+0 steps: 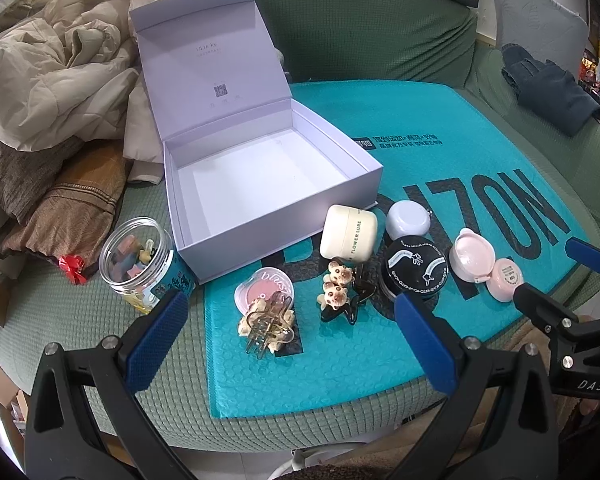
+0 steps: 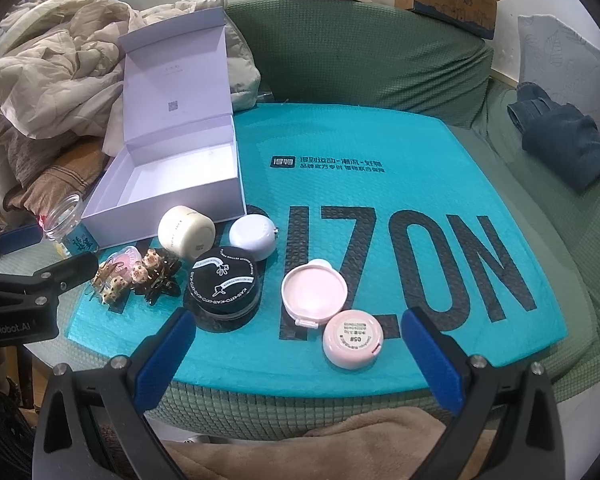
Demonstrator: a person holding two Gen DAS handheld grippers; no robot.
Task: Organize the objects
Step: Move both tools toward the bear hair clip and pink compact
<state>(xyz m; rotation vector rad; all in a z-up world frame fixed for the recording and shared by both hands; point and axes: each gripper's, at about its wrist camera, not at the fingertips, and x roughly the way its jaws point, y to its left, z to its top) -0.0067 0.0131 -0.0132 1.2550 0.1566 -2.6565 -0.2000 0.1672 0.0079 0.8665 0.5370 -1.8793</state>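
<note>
Stock as I read it, largest first:

- Teal bubble mailer [image 2: 380,152], printed "…IZON", laid over the green sofa cover.
- White hinged cardboard box [image 1: 260,184], lid up, nothing inside; at the mailer's far-left corner.
- Clear plastic jar [image 1: 136,260] with a blue label, left of the box.
- Black round jar [image 2: 224,284]; its white lettering is too small for me to read.
- Cream jar [image 1: 348,238], "FLOWER LURE".
- Open pink compact [image 2: 314,292]; closed pink compact [image 2: 352,338], "#50".
- Blush pan [image 1: 264,288]; bear hair clip [image 1: 336,284].

My left gripper [image 1: 288,320] and right gripper [image 2: 300,344] are both spread and hold nothing. I judge nothing is packed yet; the next move means closing on one item and carrying it to the box.
</note>
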